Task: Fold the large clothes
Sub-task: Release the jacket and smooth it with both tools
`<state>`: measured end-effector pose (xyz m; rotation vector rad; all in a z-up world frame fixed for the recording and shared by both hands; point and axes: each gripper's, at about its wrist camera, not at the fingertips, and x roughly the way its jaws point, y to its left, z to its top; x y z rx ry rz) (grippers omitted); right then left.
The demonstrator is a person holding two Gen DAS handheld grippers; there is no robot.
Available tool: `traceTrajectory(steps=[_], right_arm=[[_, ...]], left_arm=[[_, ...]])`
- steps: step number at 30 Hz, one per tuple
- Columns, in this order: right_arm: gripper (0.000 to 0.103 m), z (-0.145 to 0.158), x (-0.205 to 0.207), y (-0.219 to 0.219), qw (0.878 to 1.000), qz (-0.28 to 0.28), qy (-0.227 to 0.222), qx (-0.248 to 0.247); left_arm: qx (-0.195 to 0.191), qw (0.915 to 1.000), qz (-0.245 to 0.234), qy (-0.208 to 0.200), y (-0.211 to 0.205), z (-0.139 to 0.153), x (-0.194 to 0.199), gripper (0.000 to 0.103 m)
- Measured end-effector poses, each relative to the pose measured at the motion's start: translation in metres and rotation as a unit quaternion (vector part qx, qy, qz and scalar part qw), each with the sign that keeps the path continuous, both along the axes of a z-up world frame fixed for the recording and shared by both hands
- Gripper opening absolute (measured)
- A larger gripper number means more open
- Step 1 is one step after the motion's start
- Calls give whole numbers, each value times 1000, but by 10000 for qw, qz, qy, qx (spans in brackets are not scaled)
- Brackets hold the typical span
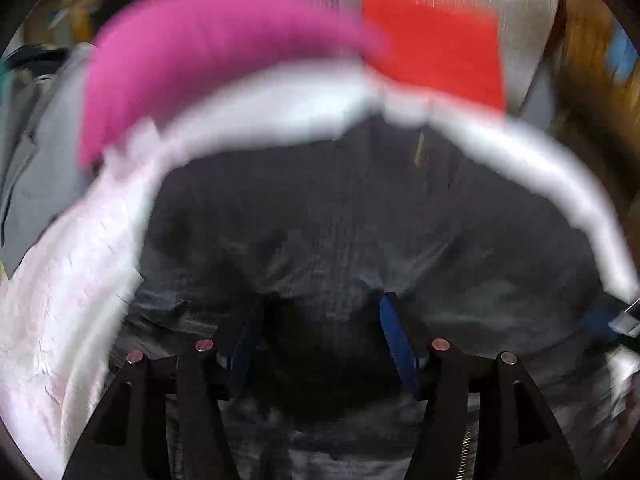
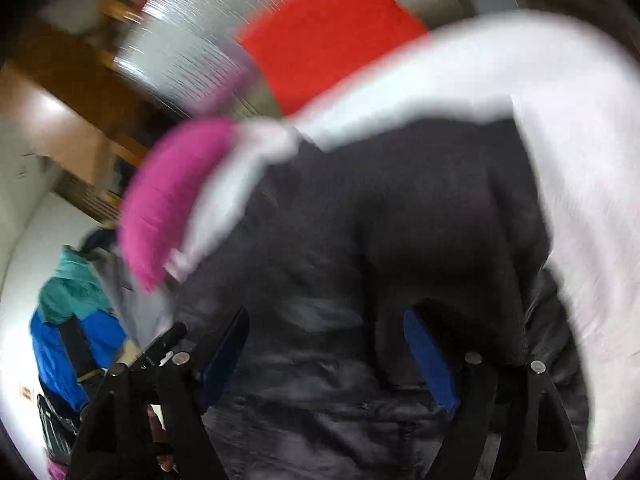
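Left wrist view, tongs angled down, parted over dark garment

Looks like home interior, lived-in room. Clues: brown wooden furniture along white wall; clothes everywhere: dark grey garment, pink garment, white fabric, red cloth, plus teal and blue clothing heaped at side (all blurred, so finer details unreadable). Laundry pile suggests bedroom or living space; cannot tell which.
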<state>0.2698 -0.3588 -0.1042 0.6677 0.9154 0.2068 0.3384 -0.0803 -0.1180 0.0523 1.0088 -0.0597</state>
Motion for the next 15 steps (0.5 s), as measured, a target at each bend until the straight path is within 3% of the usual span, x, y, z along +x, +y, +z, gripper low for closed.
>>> traceTrajectory(steps=[3,5,7,9,11,13,15], right_arm=[[81,27,-11,-7,9990,234,-379,76],[81,53,-19,-30,9966,-13,-813,-144],[81,57,-20,-58,9950,-419,-896,-115],[81,46,-10,-91,9936,-948,-587,-159],[81,26,5,-106,9944,-1024,-234,-102],[79,9,17,-112,9954,-946,63,-161],[68,-1,32,-109,9969,-762,165,-78]], left_arm=[[309,9986,-103,-417,-4,7,-6,64],[13,9986,-85,-527,-2,21,-8,64],[-239,9967,-134,-769,-11,35,-13,64],[-465,9936,-378,-959,-26,43,-18,66],[-590,9916,-709,-910,-46,40,-20,67],[-388,9914,-1046,-689,-69,26,-14,67],[-110,9934,-1085,-364,-80,6,-7,67]])
